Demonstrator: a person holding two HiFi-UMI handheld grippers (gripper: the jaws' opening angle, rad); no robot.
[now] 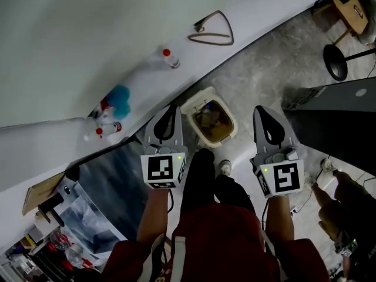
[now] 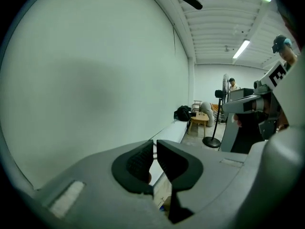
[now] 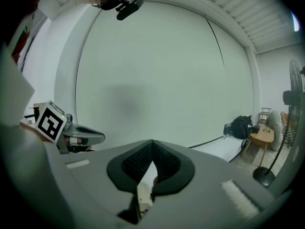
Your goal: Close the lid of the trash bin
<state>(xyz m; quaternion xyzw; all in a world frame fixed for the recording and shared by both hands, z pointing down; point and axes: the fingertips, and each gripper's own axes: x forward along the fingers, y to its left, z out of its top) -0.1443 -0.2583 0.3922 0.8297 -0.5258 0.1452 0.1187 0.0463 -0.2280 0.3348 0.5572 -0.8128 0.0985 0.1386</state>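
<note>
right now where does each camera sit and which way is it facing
Head view: on the person's head, looking steeply down at the open trash bin; legs, forearms, left claw, right claw show.
Left gripper view: on the left claw, looking along the wall; right claw at right.
Right gripper view: on the right claw, facing the wall; left claw at left.
Both gripper views share the black bag and wooden table.

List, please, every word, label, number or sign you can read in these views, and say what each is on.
No text is readable in any view.
Marker cubes: black-and-white square patterns only, no letters or numbers.
Red-capped bottle and bottle cluster: labels too small to read.
Printed sheets: too blurred to read.
Trash bin: no print visible.
</note>
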